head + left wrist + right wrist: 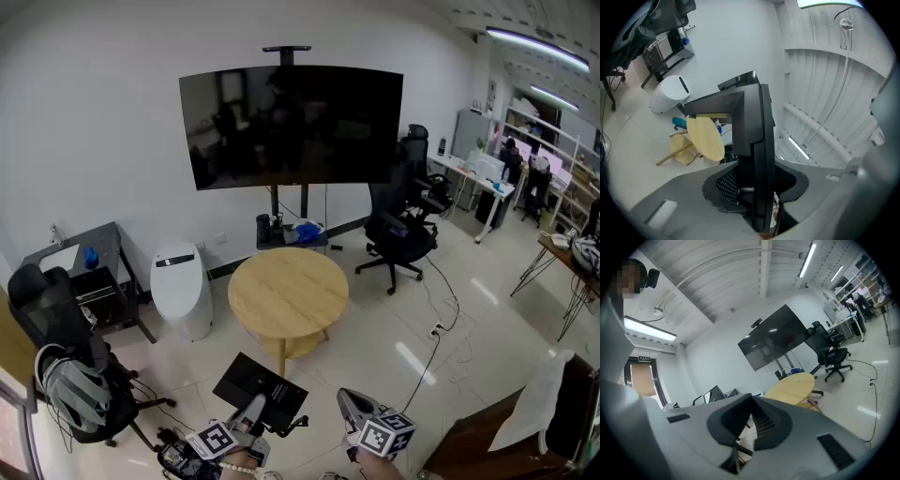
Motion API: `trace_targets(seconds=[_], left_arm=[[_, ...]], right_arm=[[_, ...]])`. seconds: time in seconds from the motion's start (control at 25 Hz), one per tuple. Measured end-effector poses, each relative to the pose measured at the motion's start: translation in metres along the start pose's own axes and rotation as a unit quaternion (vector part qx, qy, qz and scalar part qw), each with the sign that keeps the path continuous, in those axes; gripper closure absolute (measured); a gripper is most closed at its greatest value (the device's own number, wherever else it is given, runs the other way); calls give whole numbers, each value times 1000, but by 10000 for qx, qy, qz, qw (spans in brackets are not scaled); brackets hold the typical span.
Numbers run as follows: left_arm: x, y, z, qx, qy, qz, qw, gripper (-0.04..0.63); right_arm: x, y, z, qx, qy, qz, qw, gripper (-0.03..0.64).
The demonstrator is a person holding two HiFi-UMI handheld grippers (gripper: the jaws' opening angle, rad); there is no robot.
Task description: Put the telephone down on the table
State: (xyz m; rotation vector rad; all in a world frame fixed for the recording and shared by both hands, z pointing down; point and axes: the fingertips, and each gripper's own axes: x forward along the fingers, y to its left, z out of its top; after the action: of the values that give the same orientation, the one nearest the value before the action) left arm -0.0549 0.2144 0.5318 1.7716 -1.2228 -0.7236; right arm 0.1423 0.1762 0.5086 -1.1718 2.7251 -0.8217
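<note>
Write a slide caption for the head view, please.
Left gripper holds a flat black telephone, short of the round light wooden table.

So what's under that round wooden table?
Under the round table, a smaller wooden shelf and a leg show; the top covers the rest of that shelf.

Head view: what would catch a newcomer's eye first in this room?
The large black screen on its stand dominates the white back wall, with the round pale wooden table just in front of it. At the bottom edge, the left gripper clamps a flat black telephone, not yet on the table.
</note>
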Motion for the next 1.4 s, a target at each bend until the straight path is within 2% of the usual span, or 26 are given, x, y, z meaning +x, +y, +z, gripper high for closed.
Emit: trace_targets(seconds=[0.28,0.44,0.6,0.76,1.08,1.4], left_arm=[[10,-16,-16,-72,-89,-201,9997,422],[10,-13,-28,1,-58,63,10000,422],[13,-23,-42,18,-150,-7,9999,422],[8,-20,-52,26,-172,176,9997,422],[35,-10,-54,-29,-111,122,9999,423],[89,9,-29,-25,43,42,10000,423]], right_arm=[[-13,-14,4,9,46,68,10000,607],[-17,-21,6,-25,71,188,9998,607],[-25,-29,8,-14,76,320,9995,607],[-30,-39,0,119,119,349,9992,607],[-21,-63,-1,238,110,287,9992,607],[22,-94,24,244,25,92,9997,607]])
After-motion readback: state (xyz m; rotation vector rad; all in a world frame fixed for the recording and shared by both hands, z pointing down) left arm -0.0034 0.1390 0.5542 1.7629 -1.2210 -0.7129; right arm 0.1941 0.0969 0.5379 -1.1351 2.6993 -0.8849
